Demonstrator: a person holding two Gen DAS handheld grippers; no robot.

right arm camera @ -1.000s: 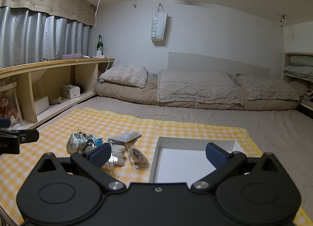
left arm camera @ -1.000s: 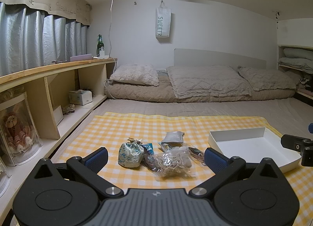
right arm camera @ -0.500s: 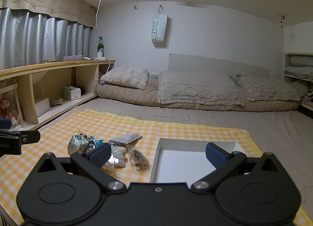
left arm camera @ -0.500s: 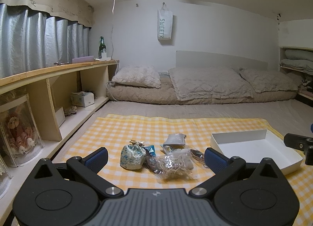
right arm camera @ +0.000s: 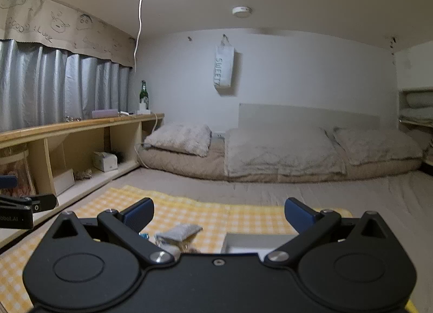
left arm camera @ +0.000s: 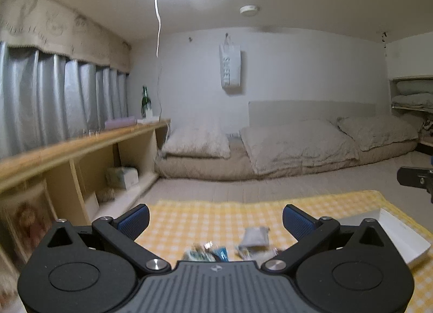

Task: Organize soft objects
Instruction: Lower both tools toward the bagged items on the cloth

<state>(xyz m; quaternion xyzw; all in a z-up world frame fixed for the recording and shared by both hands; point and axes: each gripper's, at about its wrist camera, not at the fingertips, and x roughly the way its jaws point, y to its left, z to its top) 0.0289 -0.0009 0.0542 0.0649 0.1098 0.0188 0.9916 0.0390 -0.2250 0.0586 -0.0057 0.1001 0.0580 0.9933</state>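
A cluster of small soft packets lies on the yellow checked cloth (left arm camera: 216,218). A grey packet (left arm camera: 254,236) and blue wrappers (left arm camera: 220,252) show just above my left gripper's body; the rest is hidden. The grey packet also shows in the right wrist view (right arm camera: 181,231). A white tray (left arm camera: 397,237) sits at the right; its wall shows in the right wrist view (right arm camera: 243,241). My left gripper (left arm camera: 215,218) is open and empty, tilted up above the packets. My right gripper (right arm camera: 219,211) is open and empty above the tray's near side.
A wooden shelf unit (left arm camera: 81,156) runs along the left wall with a tissue box (left arm camera: 121,176) and a green bottle (left arm camera: 146,102). A mattress with pillows (left arm camera: 284,150) fills the back. The other gripper's tip shows in each wrist view (left arm camera: 416,180) (right arm camera: 27,204).
Both grippers have tilted upward, so the packets and tray have slid down towards the bottom of each view and the ceiling light has come into view. Both stay open.
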